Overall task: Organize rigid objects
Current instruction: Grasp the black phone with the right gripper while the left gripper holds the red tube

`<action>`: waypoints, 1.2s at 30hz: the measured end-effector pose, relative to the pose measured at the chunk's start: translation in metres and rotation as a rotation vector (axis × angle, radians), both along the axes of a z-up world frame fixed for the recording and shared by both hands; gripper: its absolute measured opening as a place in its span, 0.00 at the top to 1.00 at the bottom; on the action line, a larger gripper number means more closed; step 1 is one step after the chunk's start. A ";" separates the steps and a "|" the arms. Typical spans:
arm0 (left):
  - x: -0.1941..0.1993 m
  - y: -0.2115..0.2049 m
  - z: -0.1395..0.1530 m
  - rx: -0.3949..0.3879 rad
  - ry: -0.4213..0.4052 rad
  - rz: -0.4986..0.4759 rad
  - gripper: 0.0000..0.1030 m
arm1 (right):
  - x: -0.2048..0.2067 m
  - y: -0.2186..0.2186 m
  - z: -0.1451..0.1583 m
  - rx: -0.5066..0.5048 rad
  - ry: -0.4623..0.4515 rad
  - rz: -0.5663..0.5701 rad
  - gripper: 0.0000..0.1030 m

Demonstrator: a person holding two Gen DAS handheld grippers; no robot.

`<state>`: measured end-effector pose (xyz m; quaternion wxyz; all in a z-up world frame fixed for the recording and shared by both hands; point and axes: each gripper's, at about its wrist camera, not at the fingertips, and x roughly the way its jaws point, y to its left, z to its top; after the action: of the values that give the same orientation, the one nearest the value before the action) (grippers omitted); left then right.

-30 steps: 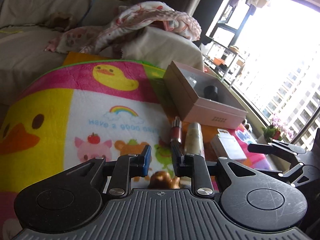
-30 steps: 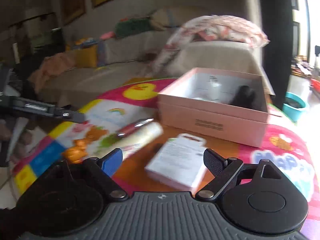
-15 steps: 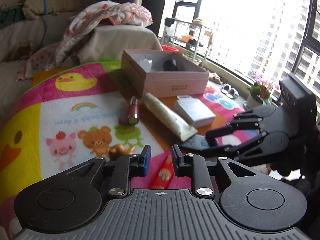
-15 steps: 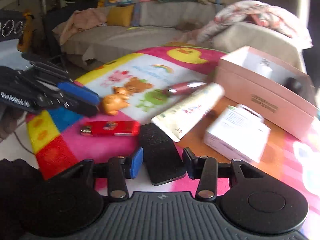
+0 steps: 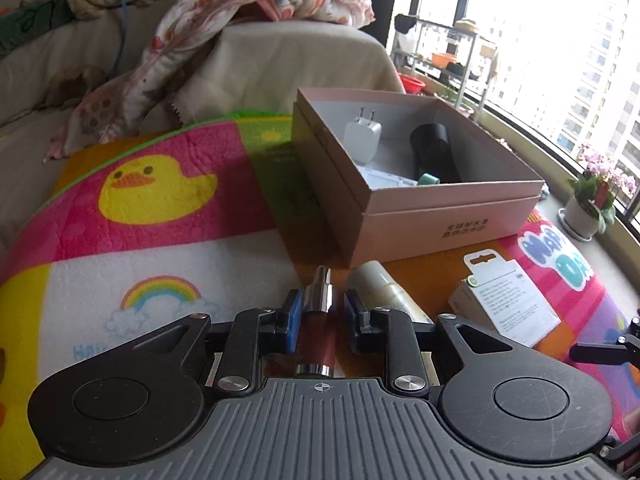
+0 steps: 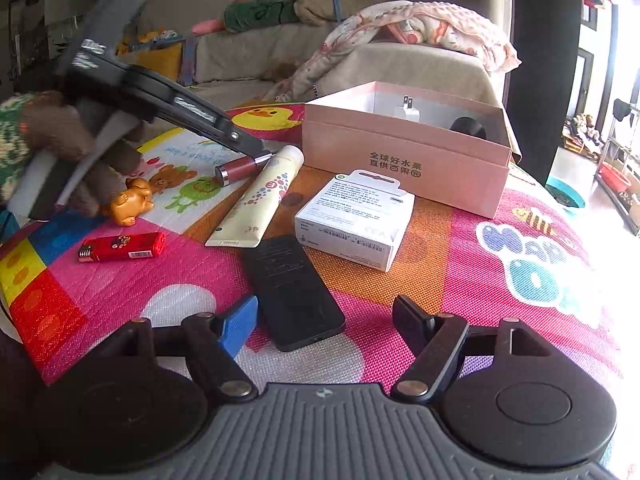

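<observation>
A dark red lip gloss tube [image 5: 318, 340] with a silver cap lies on the cartoon play mat [image 6: 480, 300]. My left gripper [image 5: 320, 316] straddles it with narrow jaws. A thin gap shows at the right pad, and the tube still rests on the mat. The right wrist view shows the same tube [image 6: 240, 167] under the left gripper's tip [image 6: 256, 148]. My right gripper [image 6: 326, 320] has its jaws opening. The near end of a flat black device [image 6: 292, 284] lies between them, untouched. The open pink box [image 5: 440, 220] holds a white charger [image 5: 362, 138] and a black cylinder [image 5: 432, 148].
A cream tube [image 6: 260, 200] and a white carton [image 6: 356, 220] lie in front of the pink box [image 6: 400, 160]. At the left are a red lighter [image 6: 122, 246] and a golden animal figurine [image 6: 130, 202]. A gloved hand [image 6: 60, 136] holds the left gripper. A sofa with blankets stands behind.
My left gripper swept forward toward the box and came down over the lip gloss tube. The right gripper's jaws, narrow half a second ago, have spread wide about the black device.
</observation>
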<state>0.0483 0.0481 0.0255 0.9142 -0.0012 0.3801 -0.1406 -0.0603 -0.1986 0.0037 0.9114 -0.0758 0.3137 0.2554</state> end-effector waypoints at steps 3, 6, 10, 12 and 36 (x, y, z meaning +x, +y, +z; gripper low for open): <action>0.003 0.002 -0.009 -0.009 0.011 0.003 0.75 | 0.001 0.000 -0.001 0.013 0.013 0.013 0.21; -0.006 0.002 -0.009 -0.017 0.017 -0.013 0.77 | 0.002 0.004 -0.001 -0.001 0.028 0.040 0.14; -0.036 -0.002 -0.008 -0.032 0.036 -0.061 0.77 | 0.005 0.008 -0.002 -0.019 0.064 0.092 0.01; -0.052 -0.003 -0.008 -0.045 0.044 -0.078 0.77 | 0.007 0.009 -0.001 -0.026 0.081 0.106 0.00; -0.109 -0.014 -0.018 -0.154 0.001 -0.052 0.76 | 0.004 -0.019 0.013 -0.202 -0.070 -0.211 0.10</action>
<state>-0.0610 0.0338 0.0075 0.9073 -0.0618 0.3685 -0.1930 -0.0564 -0.2179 0.0164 0.9313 -0.1426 0.3119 0.1226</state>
